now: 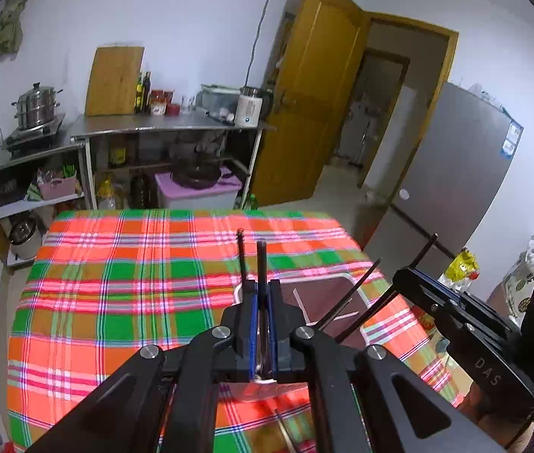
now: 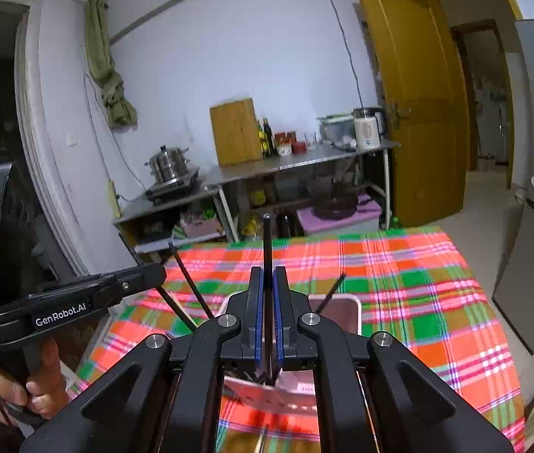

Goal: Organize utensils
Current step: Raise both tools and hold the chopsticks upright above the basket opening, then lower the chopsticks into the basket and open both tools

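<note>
Seen in each wrist view at frame centre, dark chopsticks (image 1: 261, 264) are pinched in the closed left gripper (image 1: 263, 324), and a single chopstick (image 2: 267, 249) in the closed right gripper (image 2: 267, 321); long axes point up-frame. Thin sticks could slip or cross above the tray (image 1: 342, 283) over the plaid tablecloth (image 1: 116, 283).

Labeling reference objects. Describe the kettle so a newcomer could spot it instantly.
Start at the open yellow-brown door on the far wall. Just left of it, a steel counter ends, and the kettle stands on that end. It is the only white jug with a handle there; the neighbouring bottles are dark and slim.
</note>
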`<state>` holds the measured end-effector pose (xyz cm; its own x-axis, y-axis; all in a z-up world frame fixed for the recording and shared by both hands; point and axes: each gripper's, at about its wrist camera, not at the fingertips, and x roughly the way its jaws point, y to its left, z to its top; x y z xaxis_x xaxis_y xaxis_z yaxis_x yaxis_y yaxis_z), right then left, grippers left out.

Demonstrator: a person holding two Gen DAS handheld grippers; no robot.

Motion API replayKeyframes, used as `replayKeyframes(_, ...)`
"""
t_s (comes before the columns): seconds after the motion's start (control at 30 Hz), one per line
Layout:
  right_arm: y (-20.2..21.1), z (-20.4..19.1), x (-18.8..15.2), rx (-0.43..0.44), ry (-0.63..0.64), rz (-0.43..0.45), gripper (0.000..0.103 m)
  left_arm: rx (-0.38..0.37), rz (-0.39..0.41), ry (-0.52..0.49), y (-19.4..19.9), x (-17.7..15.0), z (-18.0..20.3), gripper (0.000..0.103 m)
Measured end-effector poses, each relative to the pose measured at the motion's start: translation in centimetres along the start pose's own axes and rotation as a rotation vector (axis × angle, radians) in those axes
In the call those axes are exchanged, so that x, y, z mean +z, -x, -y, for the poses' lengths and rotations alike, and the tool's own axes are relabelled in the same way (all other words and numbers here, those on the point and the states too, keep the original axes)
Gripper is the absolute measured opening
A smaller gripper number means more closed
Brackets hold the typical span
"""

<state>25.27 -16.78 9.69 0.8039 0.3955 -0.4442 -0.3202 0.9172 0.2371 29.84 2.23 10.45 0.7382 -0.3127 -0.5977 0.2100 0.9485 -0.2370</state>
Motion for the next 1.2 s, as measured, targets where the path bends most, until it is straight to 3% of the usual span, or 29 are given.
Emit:
replayKeyframes(0.37, -1.4, 0.3, -2.1, -0.008, -0.005, -0.085, 0.005, 0.024, -0.037, 0.009, -1.4, -1.6, -1.2, 0.005)
replayKeyframes(0.53, -0.6, 0.3, -1.8, -0.020, 0.005, -0.073, 0.011, 0.036, 0.006, -0.003, 0.2, -1.5, -0.9, 0.009)
replayKeyframes(0.8, 1.8, 0.5, -1.6, -0.028, -0.013, -0.040, 0.012, 0.064, 0.065, -0.037, 3.5, -1.7, 0.6, 0.010)
replayKeyframes(1.2, 5.5, 0.4, -3.5, -0.027, -0.017, -0.028, 0.012, 0.084, 0.080, -0.067, 7.1, -5.0, 2.4, 0.010)
